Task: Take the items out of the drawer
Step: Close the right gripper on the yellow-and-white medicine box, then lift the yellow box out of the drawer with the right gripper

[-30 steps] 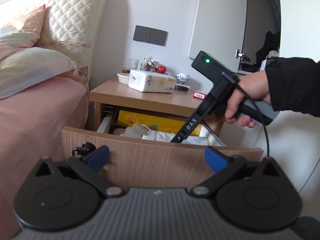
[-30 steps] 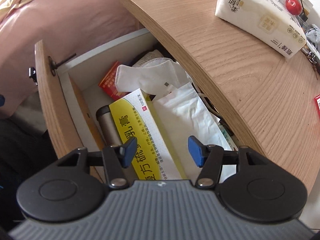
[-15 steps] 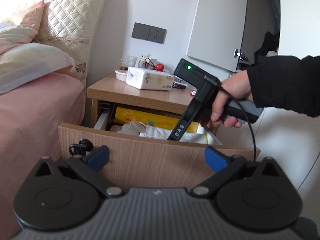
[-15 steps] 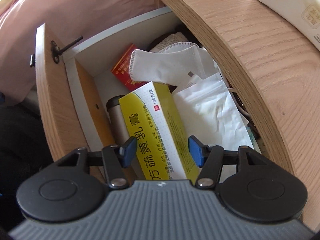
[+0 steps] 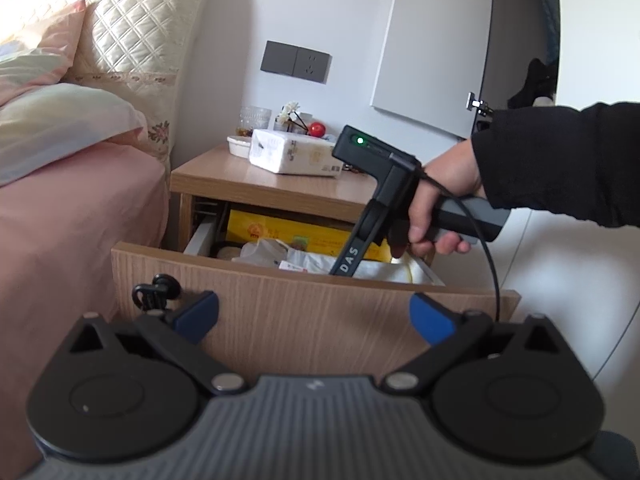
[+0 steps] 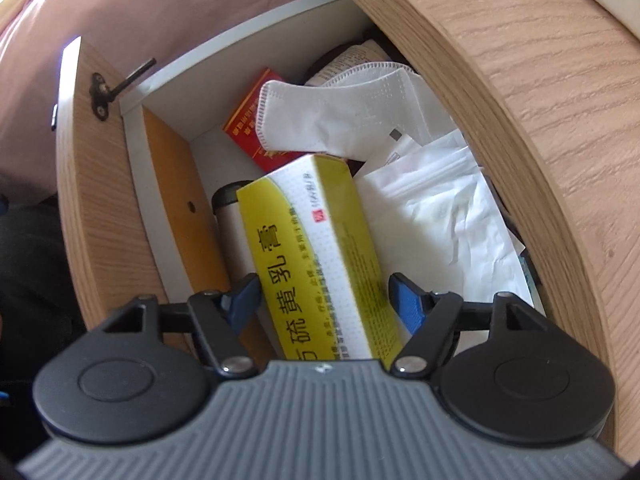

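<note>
The bedside drawer [image 5: 312, 312] stands pulled open; its white inner wall [image 6: 168, 184] shows in the right wrist view. My right gripper [image 6: 324, 300] is open down inside it, fingers on either side of a yellow and white medicine box [image 6: 316, 256], not clamped. A steel flask [image 6: 230, 224], a red packet [image 6: 250, 128], a white face mask [image 6: 340, 112] and a white plastic bag [image 6: 448, 224] lie around the box. My left gripper [image 5: 314, 314] is open and empty in front of the drawer front. The right gripper's body [image 5: 376, 196] shows in the left wrist view, fingertips hidden.
The nightstand top [image 5: 256, 180] overhangs the drawer and carries a tissue pack [image 5: 294, 156], a small dish, a glass and a red ball. The bed [image 5: 72, 220] with pink sheets is at the left. A black key handle [image 5: 156, 290] sticks out of the drawer front.
My right gripper has moved deeper into the drawer, so the yellow box now sits between its fingers. The left gripper has drawn back a little from the drawer.
</note>
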A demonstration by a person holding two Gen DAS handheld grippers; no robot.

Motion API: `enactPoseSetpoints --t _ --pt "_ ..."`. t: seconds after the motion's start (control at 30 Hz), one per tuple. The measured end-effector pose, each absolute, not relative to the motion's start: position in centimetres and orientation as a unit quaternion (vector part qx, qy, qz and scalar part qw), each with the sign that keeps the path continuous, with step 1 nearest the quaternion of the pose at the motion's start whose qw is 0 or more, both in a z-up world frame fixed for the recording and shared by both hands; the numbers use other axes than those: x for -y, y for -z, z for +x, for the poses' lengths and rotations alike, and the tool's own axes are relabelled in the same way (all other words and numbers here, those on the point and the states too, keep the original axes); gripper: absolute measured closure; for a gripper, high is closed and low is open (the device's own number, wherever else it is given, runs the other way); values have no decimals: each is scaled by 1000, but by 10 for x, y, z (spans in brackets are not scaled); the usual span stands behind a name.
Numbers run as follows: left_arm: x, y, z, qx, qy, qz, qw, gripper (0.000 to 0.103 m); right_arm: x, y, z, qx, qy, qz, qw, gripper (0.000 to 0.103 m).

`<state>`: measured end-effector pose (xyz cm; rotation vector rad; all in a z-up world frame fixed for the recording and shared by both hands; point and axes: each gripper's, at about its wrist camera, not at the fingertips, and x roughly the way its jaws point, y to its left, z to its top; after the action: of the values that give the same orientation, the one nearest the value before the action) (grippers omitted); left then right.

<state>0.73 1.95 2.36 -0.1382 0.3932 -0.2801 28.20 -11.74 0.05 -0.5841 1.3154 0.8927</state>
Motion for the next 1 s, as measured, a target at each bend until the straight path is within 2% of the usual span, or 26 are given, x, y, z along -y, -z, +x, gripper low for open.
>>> enactPoseSetpoints --t 0.03,0.1,0.5,0.9,1.0 --pt "-19 -23 6 -195 139 -68 969 0 118 -2 281 -579 -392 -263 664 30" --pt "-19 -22 7 -197 139 -68 968 0 118 -7 277 -569 -388 -279 669 39" --pt "-20 -21 13 -205 140 -74 966 0 133 -31 262 -540 -353 -316 696 43" --pt "-19 -19 12 -203 136 -66 967 0 152 -90 244 -493 -324 -348 728 44" --pt "-20 -19 12 -202 135 -66 968 0 132 -113 244 -481 -318 -354 736 44"
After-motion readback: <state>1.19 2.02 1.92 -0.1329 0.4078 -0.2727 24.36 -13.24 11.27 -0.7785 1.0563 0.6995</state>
